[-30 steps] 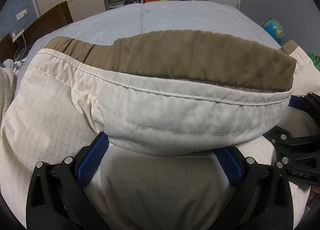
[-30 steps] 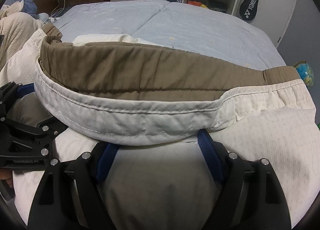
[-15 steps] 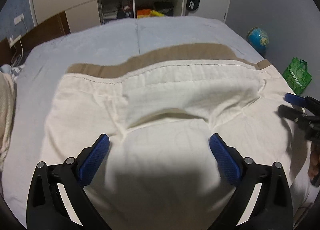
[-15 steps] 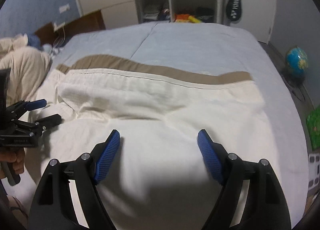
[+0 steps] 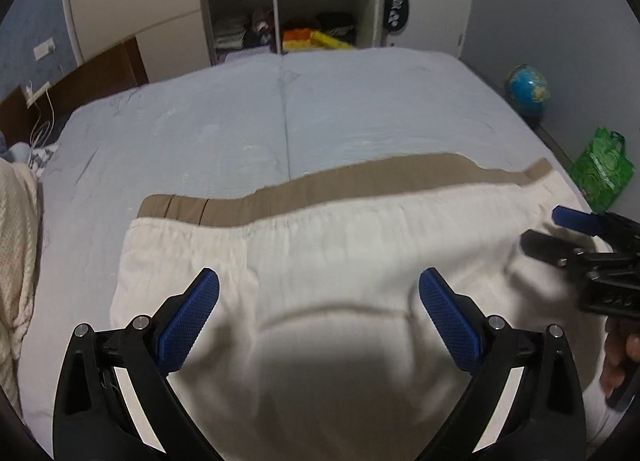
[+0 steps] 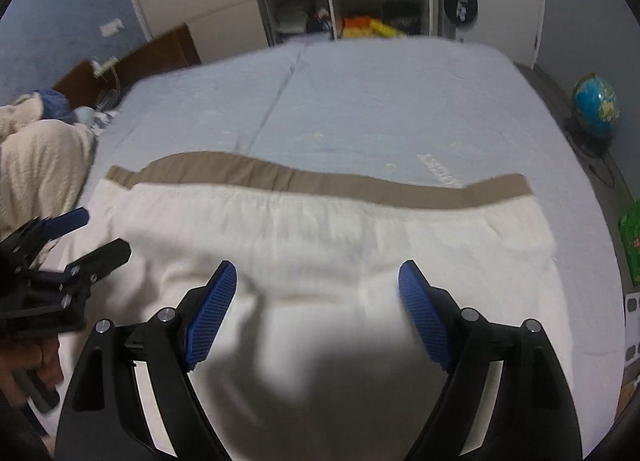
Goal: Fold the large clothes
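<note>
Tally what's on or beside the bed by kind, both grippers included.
Grippers: 2, left gripper and right gripper, both open
Cream-and-tan garment on the bed: 1
Knit blanket: 1
Globe: 1
Green bag: 1
Total: 6

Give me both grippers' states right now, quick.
Left gripper: open, holding nothing, above the cream garment.
Right gripper: open, holding nothing, above the same garment.

We see a cream garment with a tan band, a pale blue bed, and blue ribbed fingers.
</note>
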Demonstrator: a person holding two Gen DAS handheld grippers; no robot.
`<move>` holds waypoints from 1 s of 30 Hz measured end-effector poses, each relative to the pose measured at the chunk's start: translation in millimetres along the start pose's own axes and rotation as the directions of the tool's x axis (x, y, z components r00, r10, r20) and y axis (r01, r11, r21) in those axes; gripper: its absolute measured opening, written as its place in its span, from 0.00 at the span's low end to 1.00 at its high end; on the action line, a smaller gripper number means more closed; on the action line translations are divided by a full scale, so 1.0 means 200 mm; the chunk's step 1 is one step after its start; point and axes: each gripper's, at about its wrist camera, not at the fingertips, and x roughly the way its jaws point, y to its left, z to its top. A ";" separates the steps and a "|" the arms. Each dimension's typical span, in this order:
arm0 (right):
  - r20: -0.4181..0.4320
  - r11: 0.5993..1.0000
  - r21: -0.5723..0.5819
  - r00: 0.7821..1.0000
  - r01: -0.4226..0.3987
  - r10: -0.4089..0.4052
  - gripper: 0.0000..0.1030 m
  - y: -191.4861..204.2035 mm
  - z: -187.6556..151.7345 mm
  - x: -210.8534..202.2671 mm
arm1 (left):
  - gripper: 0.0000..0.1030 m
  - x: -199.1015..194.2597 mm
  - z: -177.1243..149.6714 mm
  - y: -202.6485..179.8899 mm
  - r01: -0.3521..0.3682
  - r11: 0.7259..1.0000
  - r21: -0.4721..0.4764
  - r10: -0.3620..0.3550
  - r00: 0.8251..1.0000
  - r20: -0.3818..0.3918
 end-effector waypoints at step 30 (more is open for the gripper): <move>0.137 0.997 -0.061 0.990 -0.036 0.044 0.93 -0.05 -0.41 -0.71 | 0.94 -0.61 -0.34 0.21 0.169 0.967 -0.190 -0.158 0.985 0.068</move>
